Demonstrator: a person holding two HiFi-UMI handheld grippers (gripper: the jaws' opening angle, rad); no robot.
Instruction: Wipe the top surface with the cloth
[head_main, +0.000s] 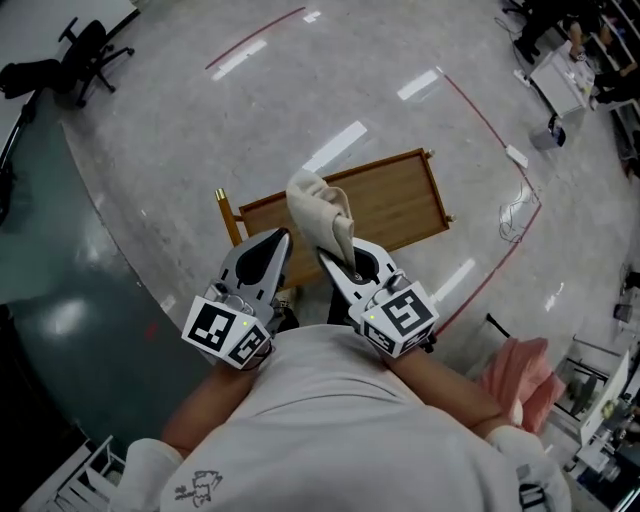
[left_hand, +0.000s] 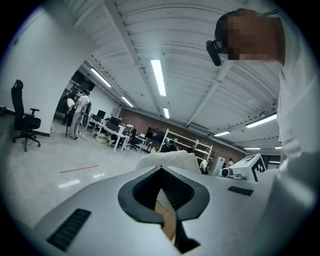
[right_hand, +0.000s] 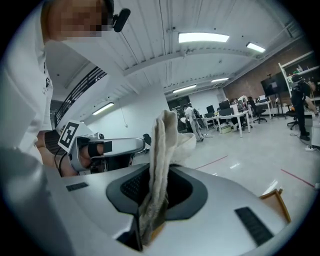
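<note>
Cloth held up over the wooden table

The pale cloth (head_main: 322, 215) stands bunched upright, its lower end clamped by the right gripper (head_main: 338, 268), above the near edge of the brown table (head_main: 390, 205). Just beside it, the left gripper (head_main: 275, 243) has its fingers pressed together on nothing. Grey polished floor (head_main: 300, 80) surrounds the table.

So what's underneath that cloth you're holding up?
The wooden table top lies below the cloth, which the jaws of the right gripper pinch. The patch of wood directly behind the cloth is hidden.
</note>
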